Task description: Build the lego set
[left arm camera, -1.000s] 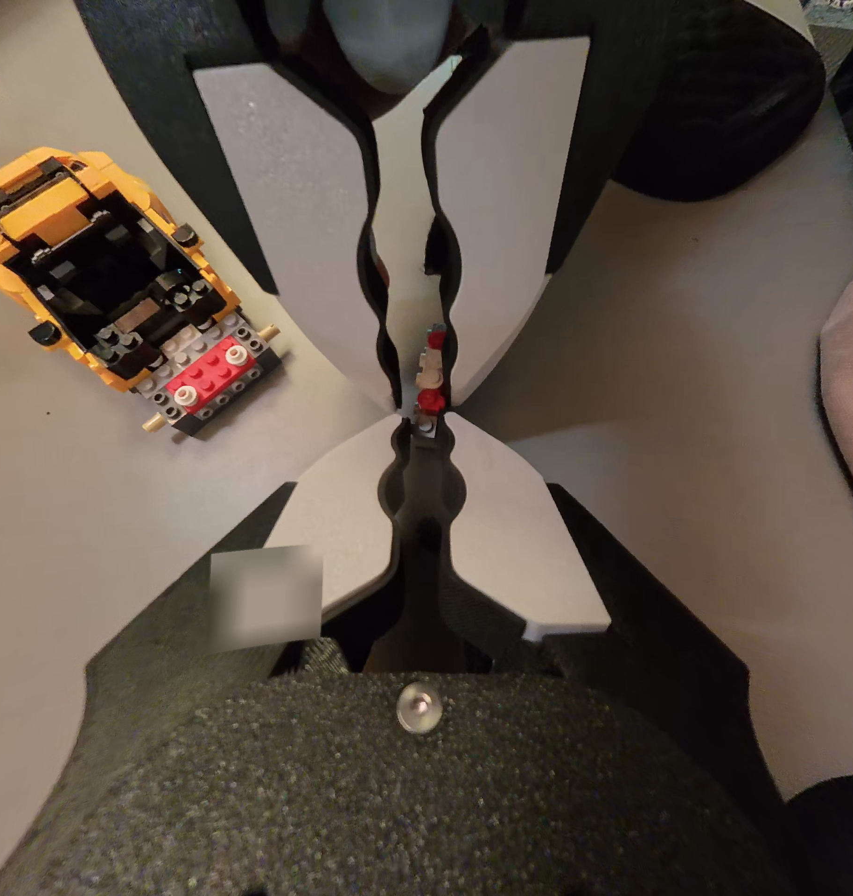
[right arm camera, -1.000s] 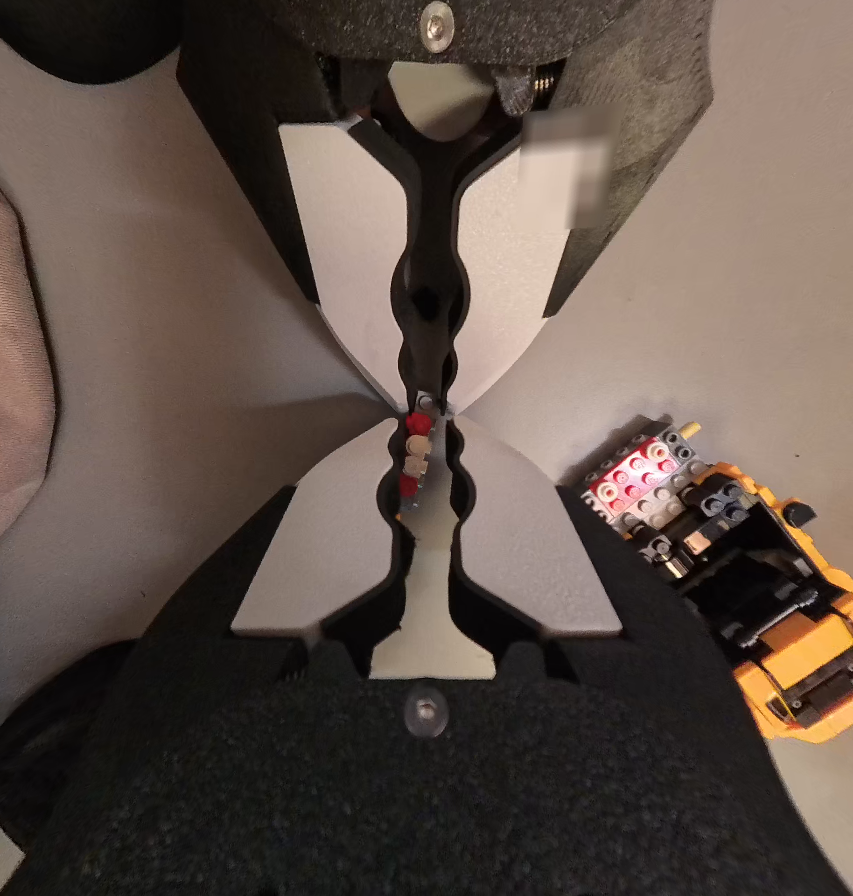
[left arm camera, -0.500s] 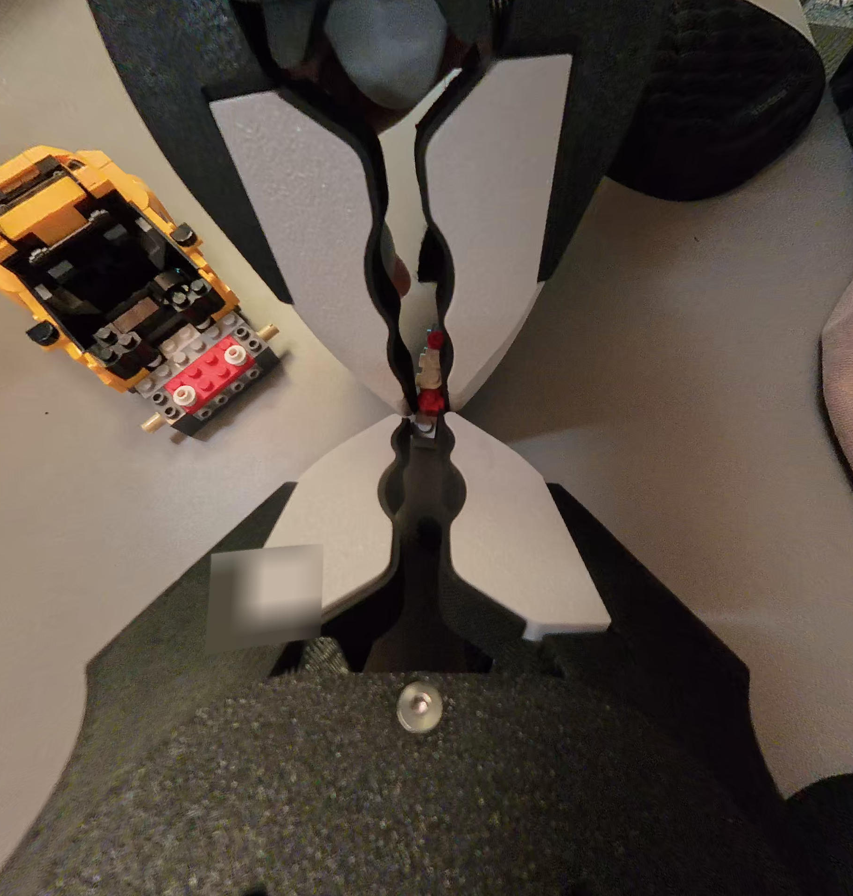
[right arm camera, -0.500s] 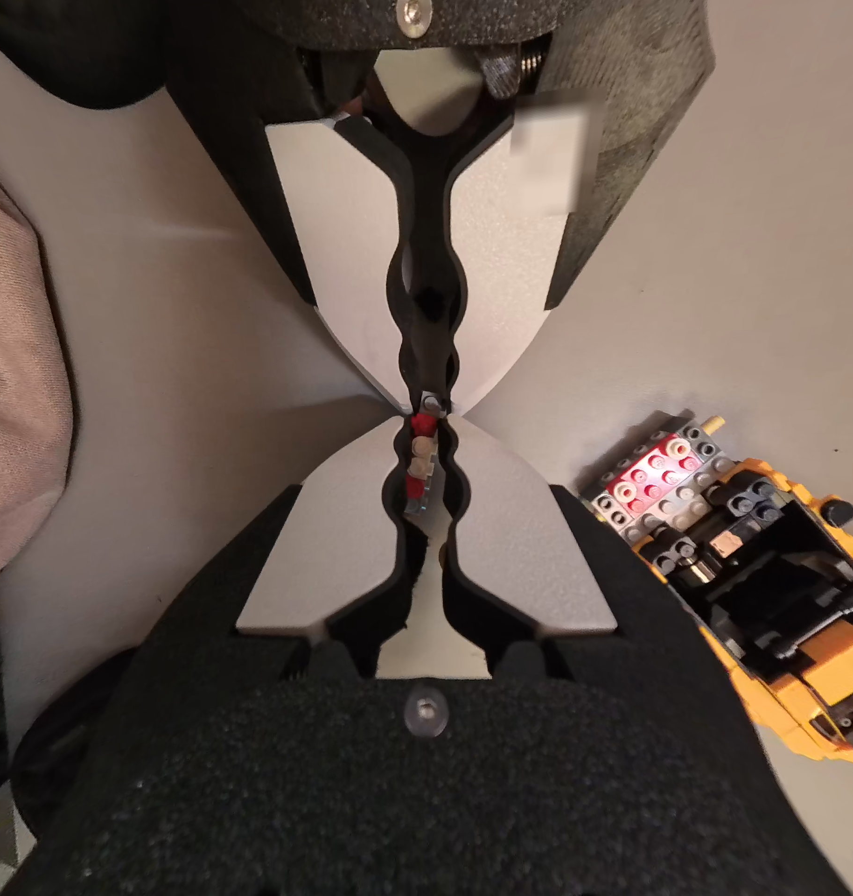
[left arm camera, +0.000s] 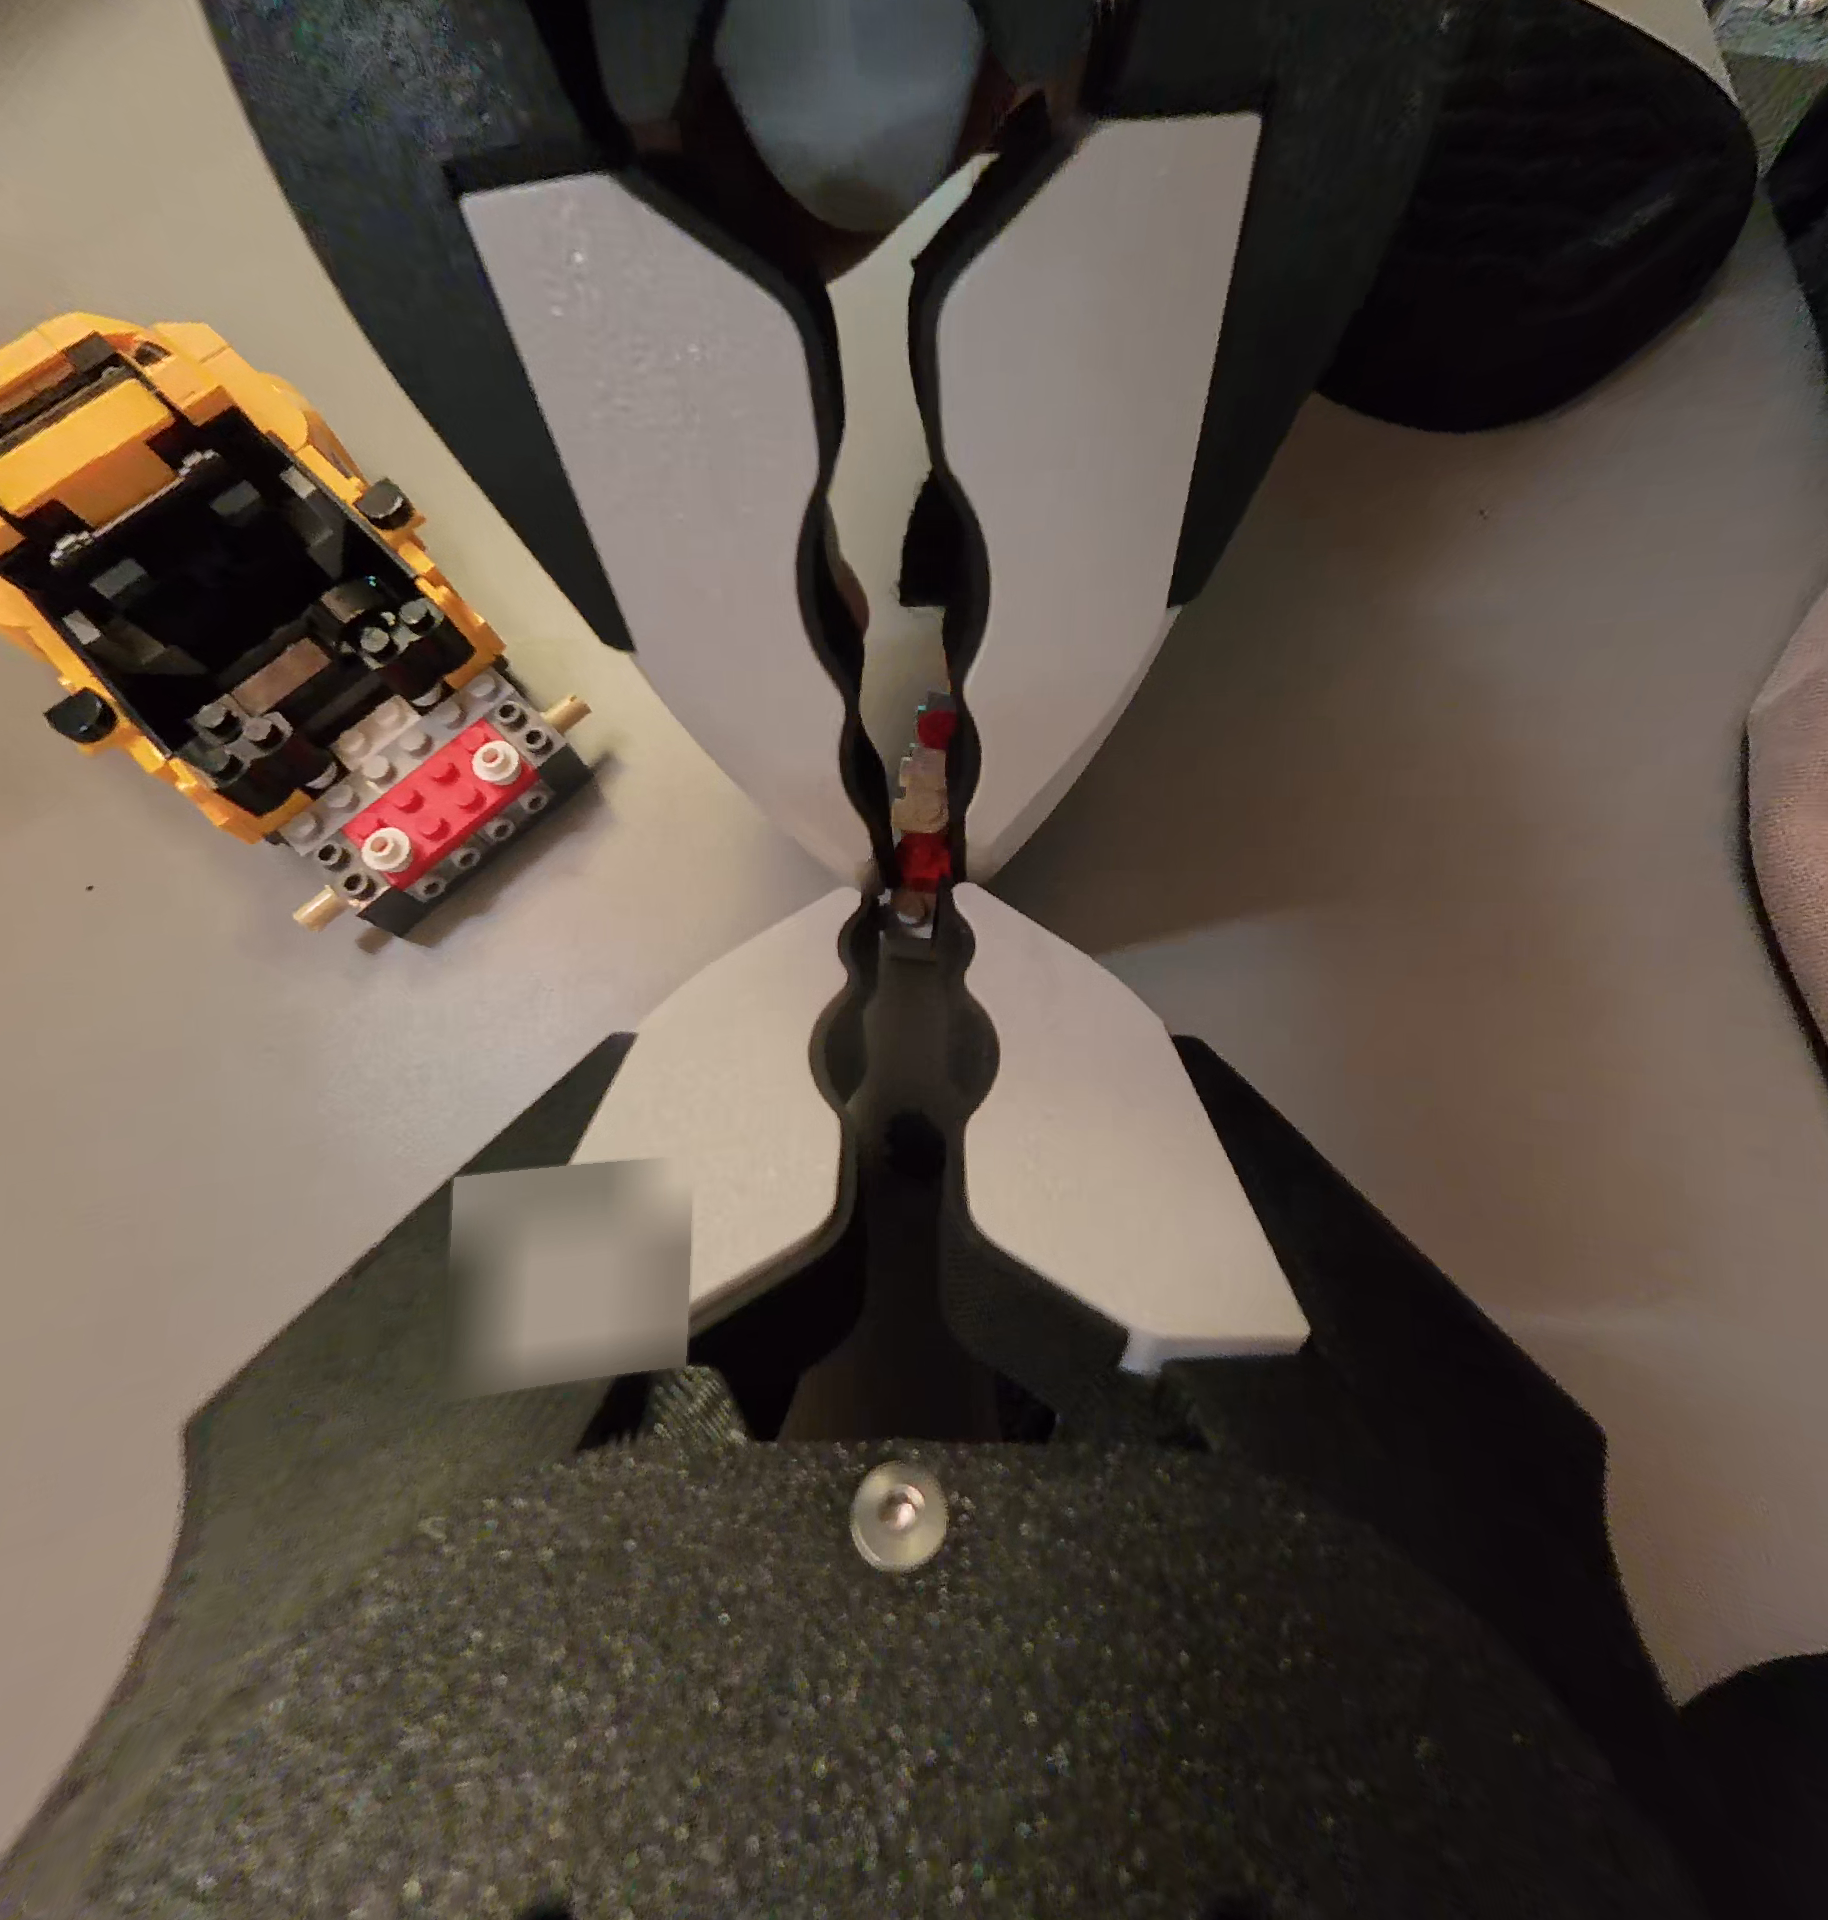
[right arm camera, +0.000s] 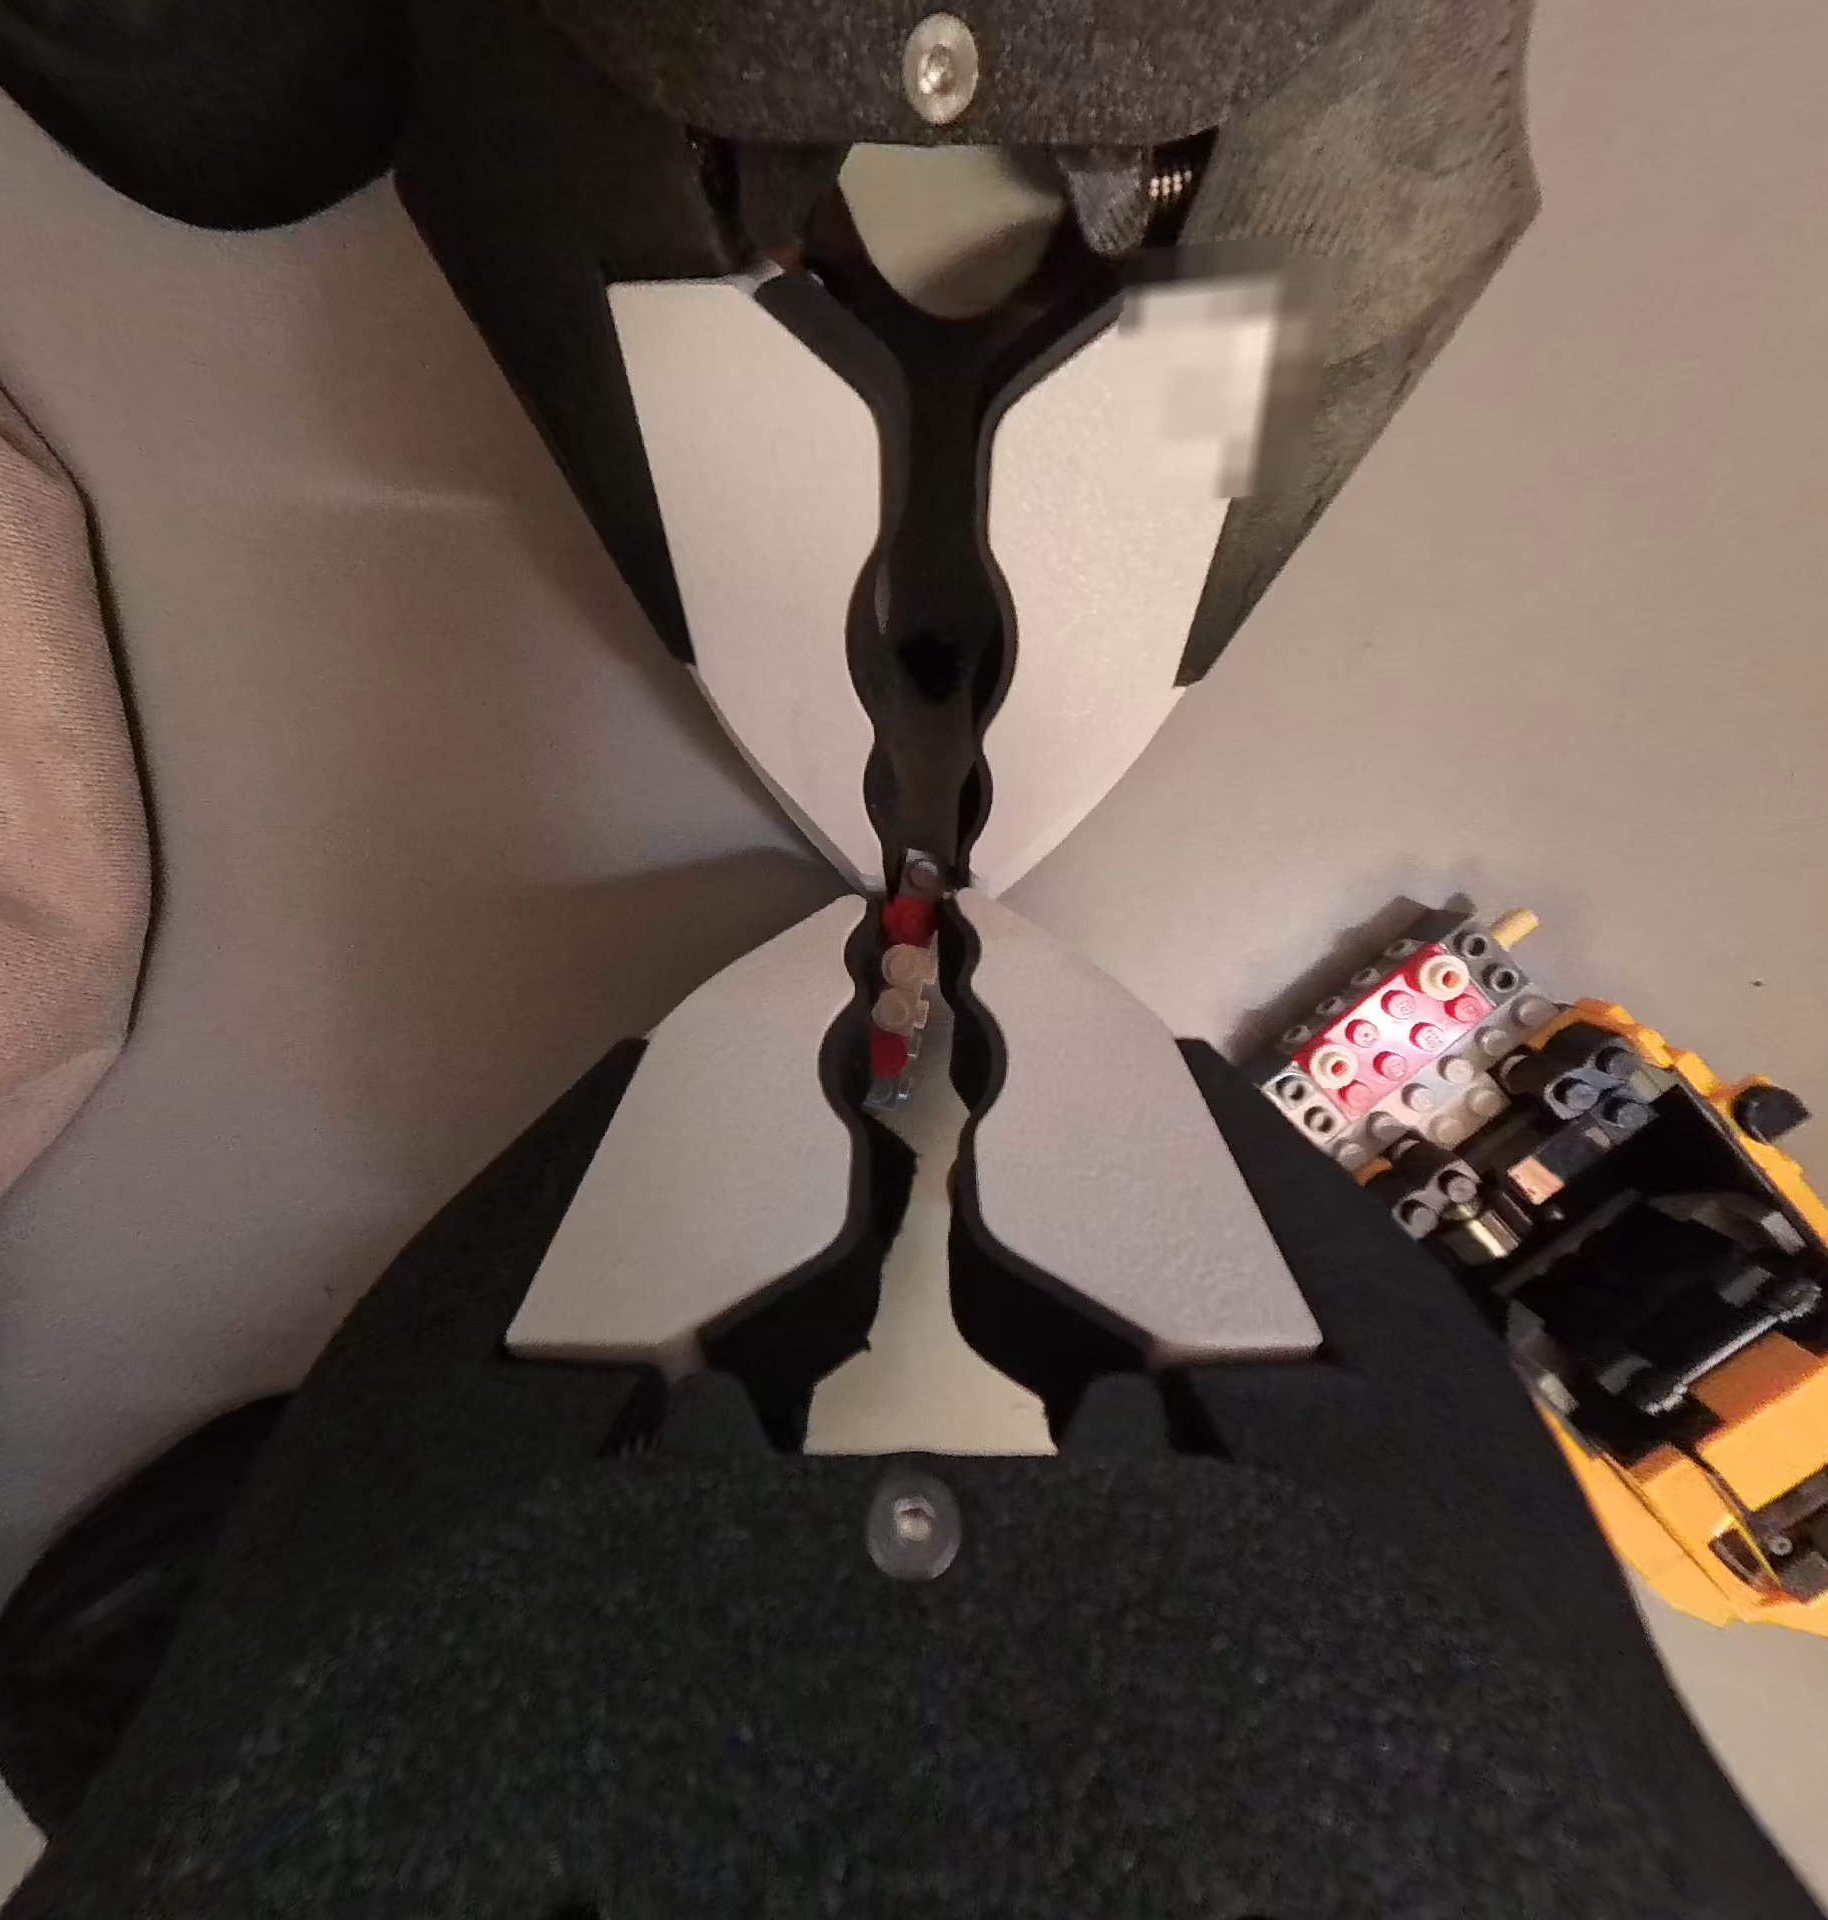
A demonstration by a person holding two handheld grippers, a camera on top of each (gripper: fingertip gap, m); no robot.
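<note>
A small lego strip [left arm camera: 925, 800], a grey plate with red and tan studs, is held in the air between my two grippers, which meet tip to tip. My left gripper [left arm camera: 915, 906] is shut on the strip's grey end. My right gripper [right arm camera: 905, 920] is shut around the studded length of the strip [right arm camera: 899, 997]. The left gripper [right arm camera: 925, 875] comes in from the top of the right wrist view, and the right gripper [left arm camera: 915, 868] from the top of the left wrist view. The partly built orange and black lego car [left arm camera: 193, 582] lies on the table beside them, its red and grey studded end [right arm camera: 1393, 1023] towards the grippers.
The grey table [left arm camera: 1409, 1039] lies below both grippers. A pinkish cloth [left arm camera: 1824, 831] lies at its edge and also shows in the right wrist view [right arm camera: 27, 779]. A black rounded thing [left arm camera: 1564, 260] sits behind the right gripper. The tips of both grippers are at nearly the same place.
Both grippers stay tip to tip on the strip. The pair has shifted only slightly over the table, and the car has drifted a little in the right wrist view.
</note>
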